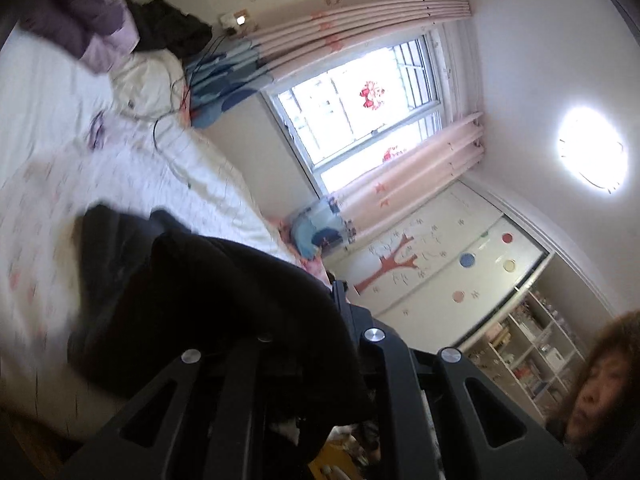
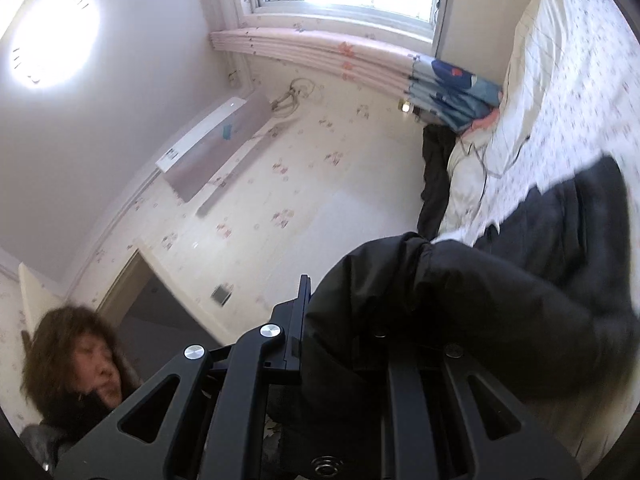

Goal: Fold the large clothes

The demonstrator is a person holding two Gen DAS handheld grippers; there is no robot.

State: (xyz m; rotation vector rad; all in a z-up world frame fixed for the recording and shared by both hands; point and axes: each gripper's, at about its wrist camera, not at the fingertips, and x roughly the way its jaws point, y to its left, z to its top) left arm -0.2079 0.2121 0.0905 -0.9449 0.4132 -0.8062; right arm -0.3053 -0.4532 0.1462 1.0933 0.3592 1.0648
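A large black padded jacket point(image 1: 192, 304) hangs from my left gripper point(image 1: 316, 344), lifted above the bed. The cloth drapes over the left finger and hides the tips; the jaws look closed on it. The same black jacket point(image 2: 460, 320) fills the right wrist view and covers the right finger of my right gripper point(image 2: 344, 340), which also looks shut on the cloth. Both views are tilted and blurred.
The bed point(image 1: 120, 168) has a white flowered sheet point(image 2: 580, 92). A purple garment point(image 1: 88, 20), a dark garment point(image 1: 168, 28) and a white one point(image 1: 148, 80) lie at its far end. A window point(image 1: 360, 108), pink curtains, a wardrobe point(image 1: 440, 276) and the person's head point(image 2: 80, 360) are around.
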